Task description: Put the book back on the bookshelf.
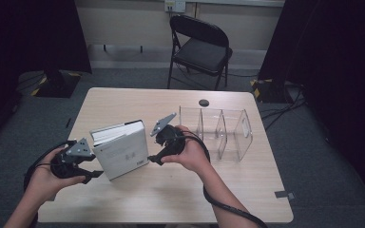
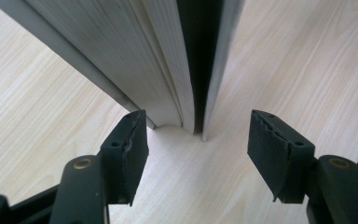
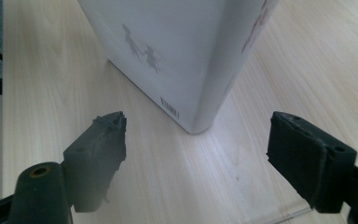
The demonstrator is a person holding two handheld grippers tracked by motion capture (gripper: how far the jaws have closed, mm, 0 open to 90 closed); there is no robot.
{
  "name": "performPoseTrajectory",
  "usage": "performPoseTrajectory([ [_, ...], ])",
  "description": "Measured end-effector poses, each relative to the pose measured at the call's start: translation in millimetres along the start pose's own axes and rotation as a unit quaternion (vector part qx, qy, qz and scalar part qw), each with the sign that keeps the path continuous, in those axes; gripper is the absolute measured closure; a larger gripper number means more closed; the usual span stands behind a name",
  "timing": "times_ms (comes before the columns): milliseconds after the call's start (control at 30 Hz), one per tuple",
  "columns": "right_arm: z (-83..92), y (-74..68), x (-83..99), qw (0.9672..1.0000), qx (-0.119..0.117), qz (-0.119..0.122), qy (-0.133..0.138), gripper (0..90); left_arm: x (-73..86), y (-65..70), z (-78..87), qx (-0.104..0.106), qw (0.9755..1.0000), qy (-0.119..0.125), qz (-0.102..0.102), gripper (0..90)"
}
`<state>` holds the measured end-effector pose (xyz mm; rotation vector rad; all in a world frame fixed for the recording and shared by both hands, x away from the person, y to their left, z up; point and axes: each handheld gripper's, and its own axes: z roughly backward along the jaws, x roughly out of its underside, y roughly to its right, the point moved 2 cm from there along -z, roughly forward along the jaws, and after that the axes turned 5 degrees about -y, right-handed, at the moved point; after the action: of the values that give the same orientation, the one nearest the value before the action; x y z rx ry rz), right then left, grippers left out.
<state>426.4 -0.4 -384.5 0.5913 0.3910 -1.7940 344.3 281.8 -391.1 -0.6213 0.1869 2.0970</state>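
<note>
— What's in that clear acrylic organizer (image 1: 228, 137)?
— Its 3 compartments hold nothing I can see.
— And the book (image 1: 122, 151)?
— White hardcover, standing upright on the wooden table (image 1: 171, 199), pages toward the left gripper (image 2: 198, 144), spine corner toward the right gripper (image 3: 198, 140). Both stand spread, pads off it.

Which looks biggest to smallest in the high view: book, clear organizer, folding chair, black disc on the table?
1. folding chair, though it stands farther from the camera than the rest
2. clear organizer and book: too close in apparent size to rank
3. black disc, clearly the smallest
</note>
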Motion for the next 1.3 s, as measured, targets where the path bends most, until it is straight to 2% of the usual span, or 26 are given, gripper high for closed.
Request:
performPoseTrajectory([
  [100, 0.4, 1.6, -3.2, 1.0, -0.002, -0.001, -0.003, 18.7, 2.8, 0.8, -1.2, 0.002, 1.0, 0.002, 0.005, 36.7],
  [133, 0.0, 3.5, -6.9, 1.0, -0.001, 0.002, 0.0, 18.7, 4.3, 0.5, -1.1, 0.0, 1.0, -0.004, 0.002, 34.6],
  [333, -0.1, 7.1, -14.2, 0.9999, -0.011, 0.001, 0.0, 19.2, 10.9, 2.7, -4.7, -0.002, 1.0, -0.001, 0.003, 32.9],
  [467, 0.5, 9.3, -16.7, 0.9999, -0.012, -0.001, -0.01, 19.4, 14.7, 4.9, -8.2, -0.001, 1.0, 0.005, 0.002, 32.4],
  [600, 1.8, 9.4, -22.4, 0.9998, -0.009, 0.011, -0.016, 19.5, 19.2, 6.7, -14.1, 0.005, 0.9999, 0.01, 0.01, 31.7],
  [667, 3.8, 9.5, -27.2, 0.9997, -0.009, 0.014, -0.017, 19.5, 21.6, 7.7, -15.8, 0.004, 0.9999, 0.012, 0.005, 29.6],
  [700, 4.6, 8.9, -29.8, 0.9997, -0.011, 0.01, -0.017, 19.4, 22.9, 8.3, -17.1, 0.006, 0.9999, 0.012, 0.006, 29.2],
  [733, 6.0, 8.9, -34.8, 0.9994, -0.008, 0.021, -0.025, 19.4, 26.1, 9.0, -19.9, 0.008, 0.9999, 0.01, 0.01, 28.7],
  [867, 7.7, 9.6, -40.9, 0.9993, -0.006, 0.025, -0.027, 19.4, 30.7, 9.7, -25.1, 0.011, 0.9997, 0.014, 0.015, 27.7],
  [1000, 10.4, 12.0, -48.4, 0.9983, -0.006, 0.038, -0.045, 19.4, 36.3, 10.9, -32.7, 0.015, 0.9994, 0.019, 0.025, 25.7],
  [1167, 13.4, 12.8, -53.4, 0.9982, -0.007, 0.037, -0.046, 19.4, 38.5, 12.6, -39.5, 0.016, 0.9995, 0.014, 0.022, 25.6],
  [1300, 11.5, 12.0, -55.8, 0.9976, -0.01, 0.043, -0.054, 19.4, 38.2, 13.3, -40.2, 0.014, 0.9995, 0.022, 0.02, 25.6],
])
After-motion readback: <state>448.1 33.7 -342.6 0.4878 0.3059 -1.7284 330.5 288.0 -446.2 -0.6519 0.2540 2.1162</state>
